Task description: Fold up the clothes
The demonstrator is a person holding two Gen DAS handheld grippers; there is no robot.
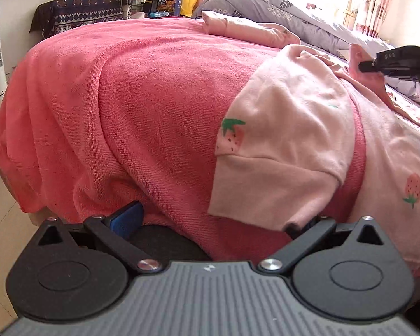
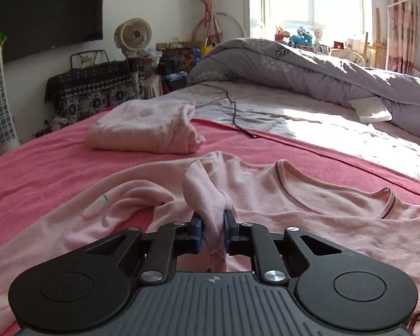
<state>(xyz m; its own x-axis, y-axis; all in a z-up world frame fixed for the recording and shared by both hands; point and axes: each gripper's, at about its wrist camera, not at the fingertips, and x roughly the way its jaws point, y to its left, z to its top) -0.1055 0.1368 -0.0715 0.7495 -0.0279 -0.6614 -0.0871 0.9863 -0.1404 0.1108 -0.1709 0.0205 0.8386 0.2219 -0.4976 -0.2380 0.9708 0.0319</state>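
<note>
- Left tongs (image 1: pixel 210 221) stand released, wide apart, at the edge of the coral-pink terry blanket (image 1: pixel 126 106) covering the bed.
- Pale pink strawberry-print fleece top (image 2: pixel 308 218) lies spread on the blanket.
- Right tongs (image 2: pixel 212 231) are clenched on a bunched fold of the top.

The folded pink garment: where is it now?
In the right wrist view, the folded pink garment lies upper left on the red blanket, beyond the spread pink shirt.

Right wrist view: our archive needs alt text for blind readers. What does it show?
The right hand-held gripper pinches a bunched fold of a pale pink strawberry-print top spread on a coral-pink towel blanket. A folded pink garment lies beyond.
</note>
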